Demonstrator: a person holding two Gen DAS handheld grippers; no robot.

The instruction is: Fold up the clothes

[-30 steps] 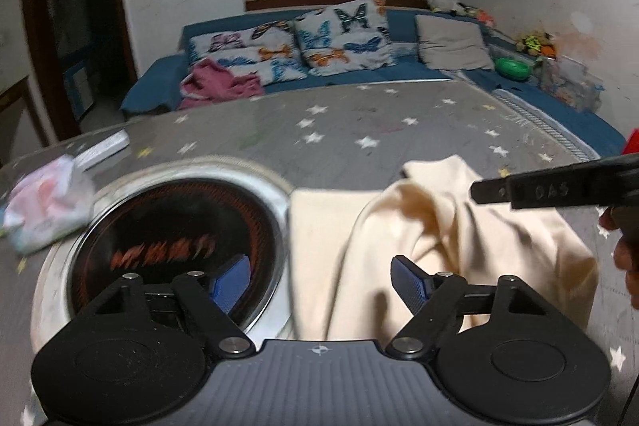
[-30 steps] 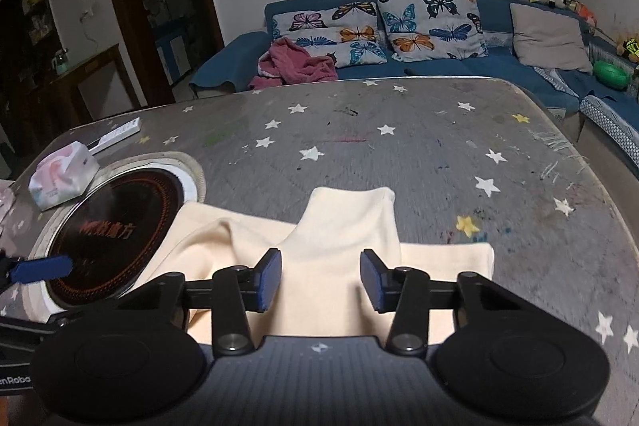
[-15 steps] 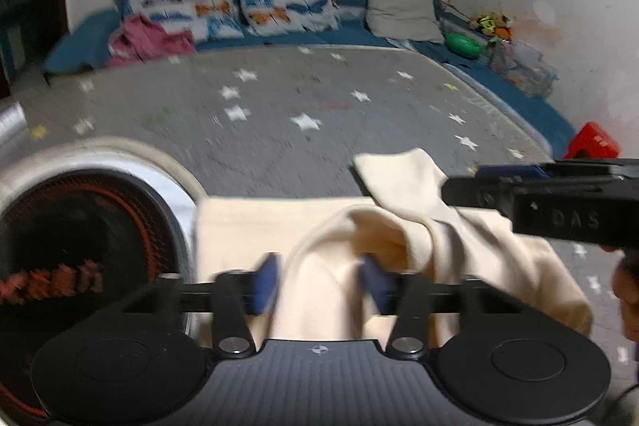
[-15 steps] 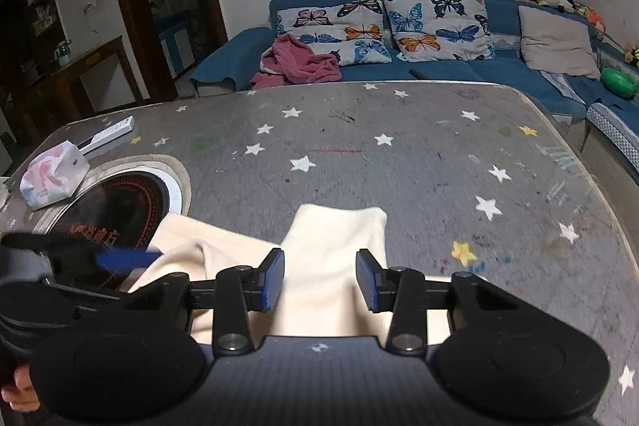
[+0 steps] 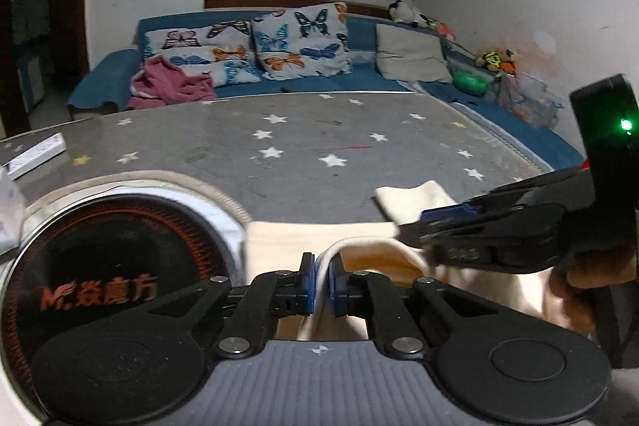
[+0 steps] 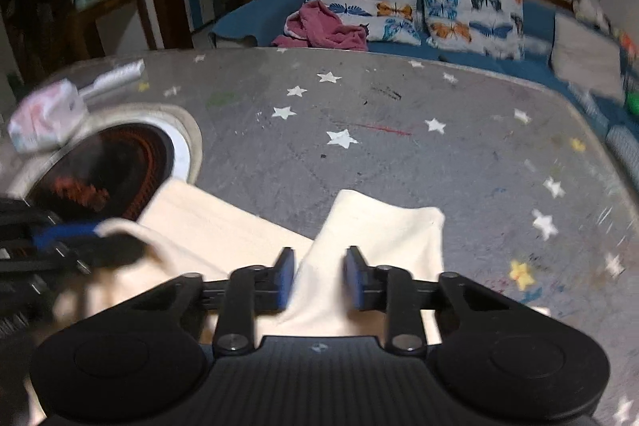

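A cream garment (image 5: 279,238) lies on the grey star-patterned table (image 5: 303,142), partly over a round cooktop. My left gripper (image 5: 319,282) is shut on a raised fold of the cream garment. It also shows at the left of the right wrist view (image 6: 68,234), pinching that fold. My right gripper (image 6: 319,278) is open, its jaws either side of a cream sleeve (image 6: 383,222) that lies toward the table's middle. The right gripper shows in the left wrist view (image 5: 447,222), over the garment's right part.
A round black cooktop (image 5: 100,258) with red lettering is set in the table at the left. A tissue pack (image 6: 44,118) and a white remote (image 6: 116,76) lie beyond it. A blue sofa (image 5: 239,74) with butterfly cushions and a pink garment (image 5: 167,86) stands behind the table.
My left gripper has closed from wide open onto a fold of the cream garment and lifted it. My right gripper stayed open over the sleeve and shifted slightly.
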